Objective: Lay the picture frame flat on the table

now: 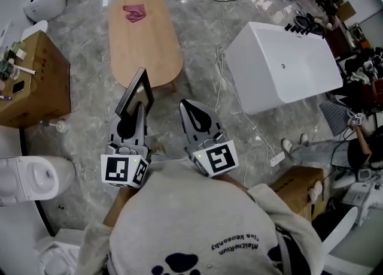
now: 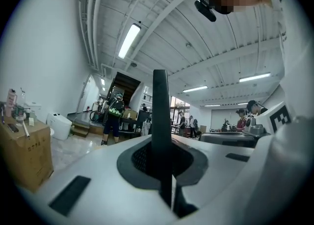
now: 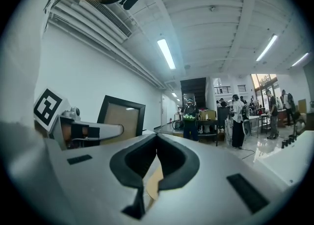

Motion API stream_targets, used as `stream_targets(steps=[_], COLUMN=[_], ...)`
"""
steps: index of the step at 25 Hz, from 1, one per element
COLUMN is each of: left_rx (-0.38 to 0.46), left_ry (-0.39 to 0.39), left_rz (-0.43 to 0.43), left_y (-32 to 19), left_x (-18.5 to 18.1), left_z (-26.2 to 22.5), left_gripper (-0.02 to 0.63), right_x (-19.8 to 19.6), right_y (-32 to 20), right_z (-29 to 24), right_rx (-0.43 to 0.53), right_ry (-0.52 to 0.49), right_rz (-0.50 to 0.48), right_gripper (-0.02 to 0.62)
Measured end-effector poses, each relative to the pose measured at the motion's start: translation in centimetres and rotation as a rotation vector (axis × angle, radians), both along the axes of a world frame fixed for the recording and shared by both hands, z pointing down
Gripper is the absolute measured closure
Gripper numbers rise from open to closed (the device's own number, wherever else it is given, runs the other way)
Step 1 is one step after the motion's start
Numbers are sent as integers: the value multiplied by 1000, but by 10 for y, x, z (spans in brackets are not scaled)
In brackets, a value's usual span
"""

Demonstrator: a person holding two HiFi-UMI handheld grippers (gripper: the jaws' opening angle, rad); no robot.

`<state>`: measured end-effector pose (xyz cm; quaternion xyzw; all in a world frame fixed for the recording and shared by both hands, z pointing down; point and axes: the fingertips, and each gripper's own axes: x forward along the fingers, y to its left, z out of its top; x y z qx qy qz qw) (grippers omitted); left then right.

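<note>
Picture frame [image 1: 135, 91]: dark-edged, upright, held in the air at the near end of the wooden tabletop [image 1: 146, 52].
Left gripper [image 1: 137, 112]: jaws clamped on the frame's edge.
Right gripper [image 1: 187, 109]: jaws closed, empty.
Step, as judged: carrying to the tabletop.
Next: reach over the tabletop, tip the frame flat, lower it, release.

The head camera looked steeply down onto the left gripper [image 1: 137, 115] and right gripper [image 1: 185, 107]. Each gripper's camera rode close behind its jaws, facing level; head and right gripper views shared the picture frame [image 1: 136, 93].
</note>
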<state>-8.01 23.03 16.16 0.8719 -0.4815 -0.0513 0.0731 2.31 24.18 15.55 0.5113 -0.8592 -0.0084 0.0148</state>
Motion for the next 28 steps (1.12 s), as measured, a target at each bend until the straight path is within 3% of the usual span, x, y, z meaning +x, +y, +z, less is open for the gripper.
stream_targets(steps=[9, 21, 28], left_rx=[17, -39, -63], left_ry=[5, 29, 33], left_rz=[39, 92, 71], left_y=[-32, -42, -47], left_x=[-2, 8, 4], left_z=[-4, 15, 23], left_gripper=[588, 588, 588], right_x=[-2, 0, -1], right_y=[-28, -28, -33], right_z=[-8, 8, 16], right_rx=[28, -28, -52], right_ry=[1, 7, 1], right_rz=[39, 67, 45], right_gripper=[586, 586, 586])
